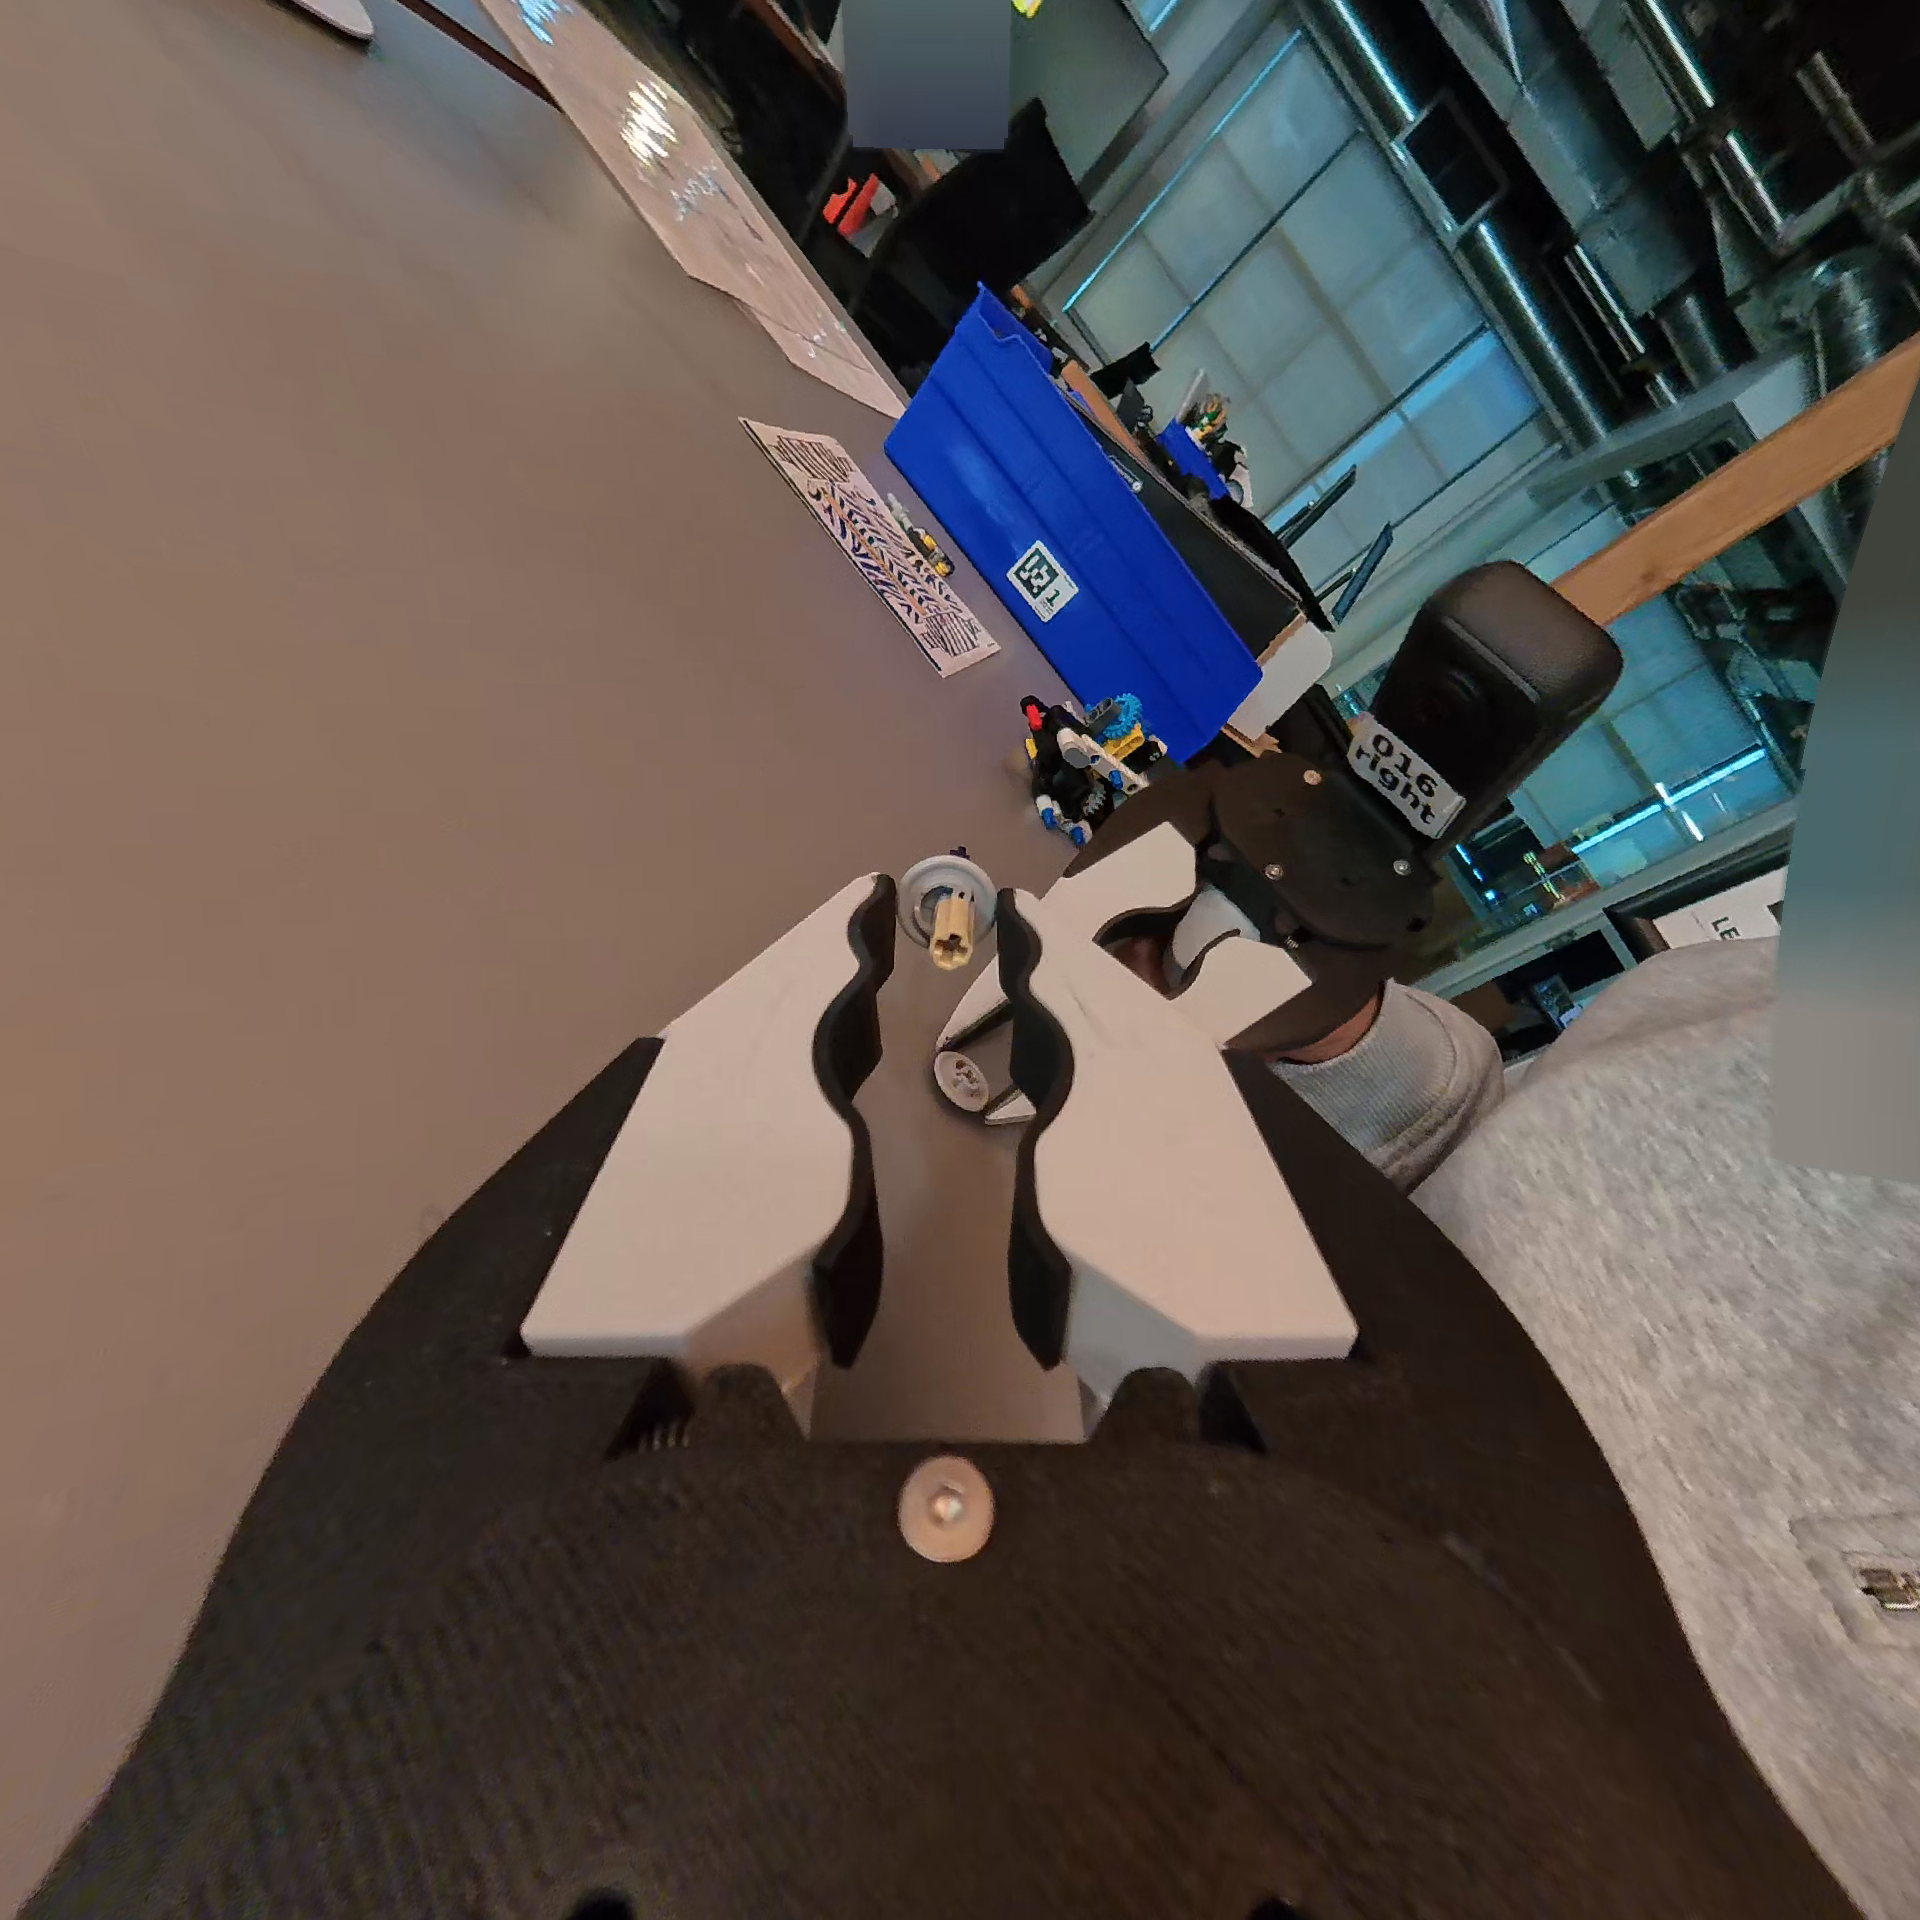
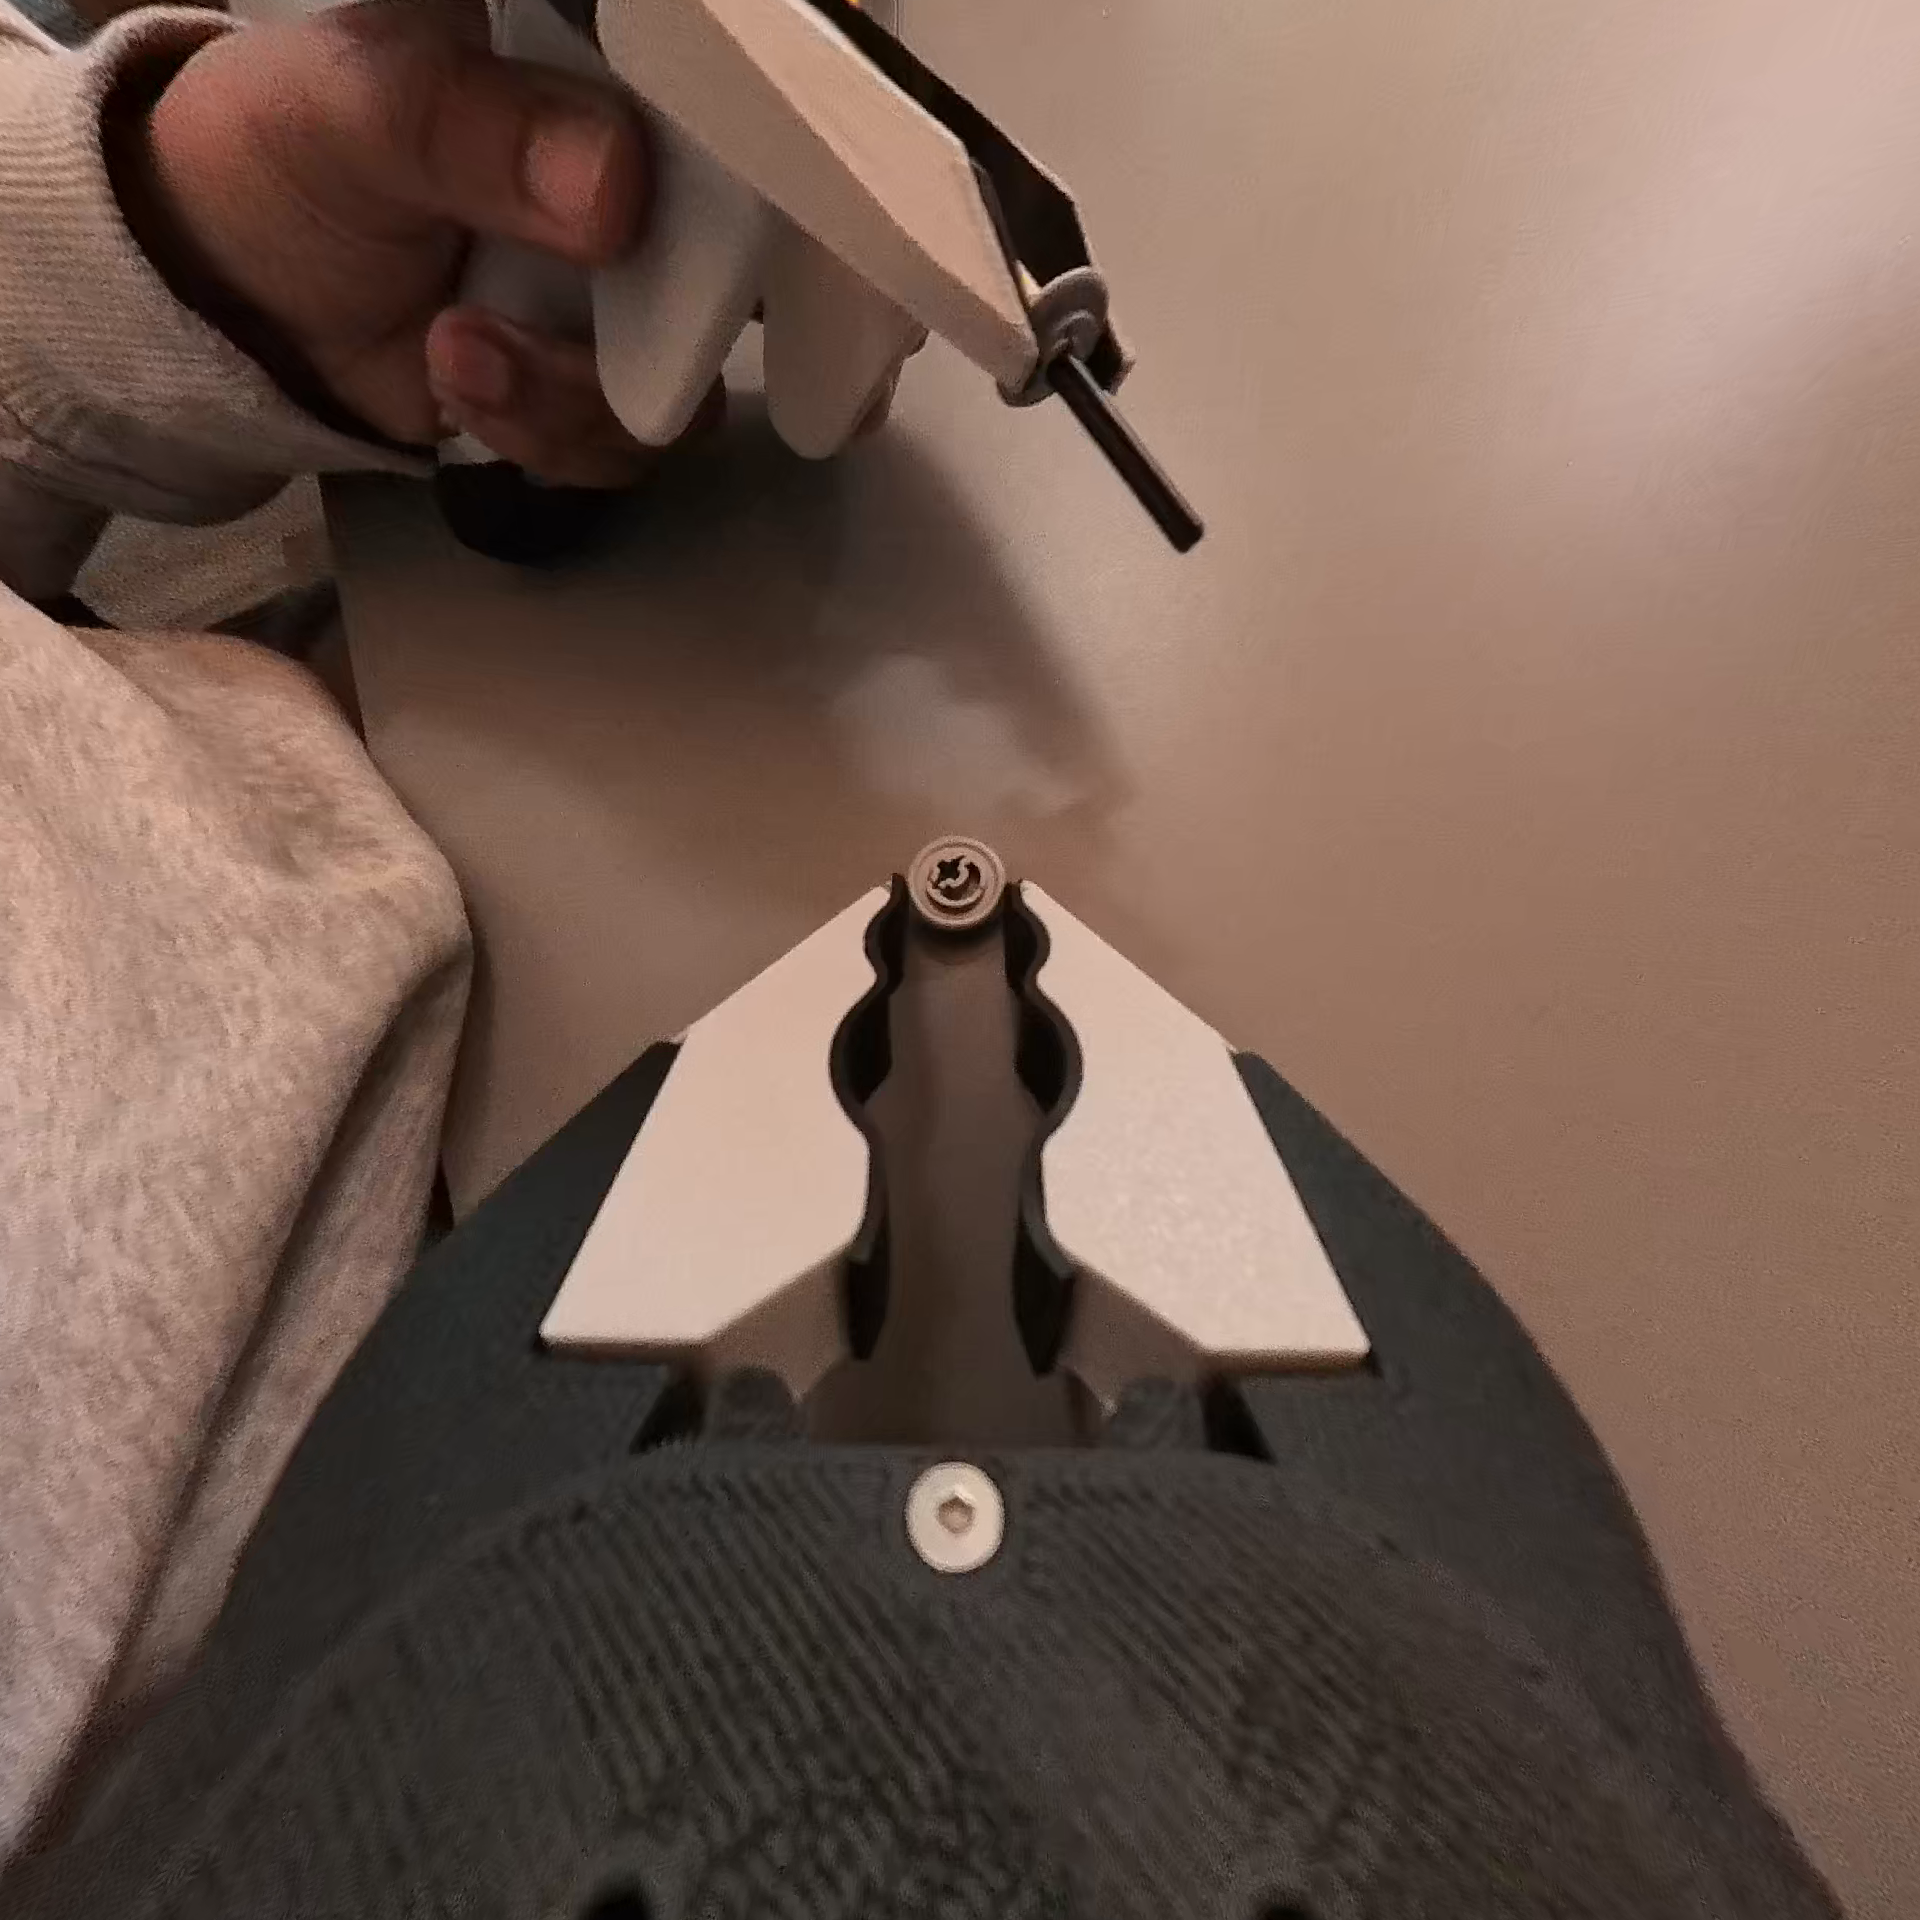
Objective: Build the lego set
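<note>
My left gripper [image 1: 943, 909] is shut on a grey round piece [image 1: 928, 896] with a tan axle end [image 1: 951, 940] facing the camera. In the right wrist view this left gripper [image 2: 1065, 332] comes in from the top, and a black axle [image 2: 1132, 457] sticks out of the grey piece [image 2: 1070, 312], slanting down to the right. My right gripper [image 2: 954, 899] is shut on a small grey round bush [image 2: 954, 888] at its fingertips, above the table. In the left wrist view the right gripper [image 1: 977, 1081] holds the bush [image 1: 958, 1081] just below my left fingertips, apart from the axle.
A part-built lego model [image 1: 1086, 758] stands on the grey table [image 1: 416, 623] in front of a blue bin [image 1: 1070, 551]. A patterned sheet [image 1: 873, 545] and paper sheets [image 1: 707, 197] lie farther off. A person's hand [image 2: 364, 239] and grey sleeve [image 2: 156, 935] are at left. The tips of one gripper are about 8 centimetres away from the tips of the other.
</note>
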The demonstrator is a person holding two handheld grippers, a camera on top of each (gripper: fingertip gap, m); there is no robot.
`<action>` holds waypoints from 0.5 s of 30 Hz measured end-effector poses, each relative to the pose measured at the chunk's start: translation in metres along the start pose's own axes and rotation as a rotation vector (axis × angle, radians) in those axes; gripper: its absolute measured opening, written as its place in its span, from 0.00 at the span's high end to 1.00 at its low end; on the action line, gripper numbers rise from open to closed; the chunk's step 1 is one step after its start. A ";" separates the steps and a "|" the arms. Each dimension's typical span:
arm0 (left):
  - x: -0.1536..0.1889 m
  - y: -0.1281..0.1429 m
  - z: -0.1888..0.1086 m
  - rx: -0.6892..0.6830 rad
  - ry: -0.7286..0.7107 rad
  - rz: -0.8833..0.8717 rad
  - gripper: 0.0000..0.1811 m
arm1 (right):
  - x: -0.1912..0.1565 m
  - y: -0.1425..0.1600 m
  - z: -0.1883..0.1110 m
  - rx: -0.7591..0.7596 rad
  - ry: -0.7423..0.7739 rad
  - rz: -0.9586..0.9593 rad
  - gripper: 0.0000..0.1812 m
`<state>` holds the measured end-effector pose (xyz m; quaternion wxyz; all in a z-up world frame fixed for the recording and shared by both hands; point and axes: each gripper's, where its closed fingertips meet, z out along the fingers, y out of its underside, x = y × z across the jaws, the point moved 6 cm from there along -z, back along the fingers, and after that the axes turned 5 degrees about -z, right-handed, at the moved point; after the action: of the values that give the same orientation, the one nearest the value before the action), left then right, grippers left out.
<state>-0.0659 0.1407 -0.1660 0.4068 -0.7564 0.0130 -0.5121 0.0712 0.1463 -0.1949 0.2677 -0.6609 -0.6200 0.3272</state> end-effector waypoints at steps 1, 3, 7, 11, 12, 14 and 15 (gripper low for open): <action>0.000 0.000 0.000 -0.001 0.001 0.000 0.92 | 0.000 0.000 0.000 -0.001 0.005 -0.010 0.90; 0.000 0.000 0.000 -0.002 0.002 -0.001 0.92 | -0.001 0.000 0.000 -0.002 0.011 -0.019 0.90; 0.000 0.000 0.000 -0.004 0.003 -0.001 0.92 | 0.000 0.001 -0.002 -0.005 0.037 -0.042 0.90; 0.000 0.000 0.000 -0.006 0.005 -0.003 0.92 | 0.004 0.004 -0.005 -0.010 0.077 -0.057 0.91; 0.000 0.000 0.000 -0.006 0.005 -0.003 0.92 | 0.006 0.005 -0.006 -0.011 0.091 -0.058 0.91; 0.000 0.000 0.000 -0.006 0.006 -0.003 0.92 | 0.009 0.007 -0.008 -0.012 0.109 -0.059 0.91; 0.000 0.000 0.000 -0.007 0.006 -0.003 0.92 | 0.010 0.007 -0.008 -0.012 0.112 -0.056 0.91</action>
<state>-0.0654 0.1408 -0.1663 0.4035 -0.7561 0.0148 -0.5150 0.0823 0.1557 -0.1956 0.3069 -0.6622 -0.6243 0.2785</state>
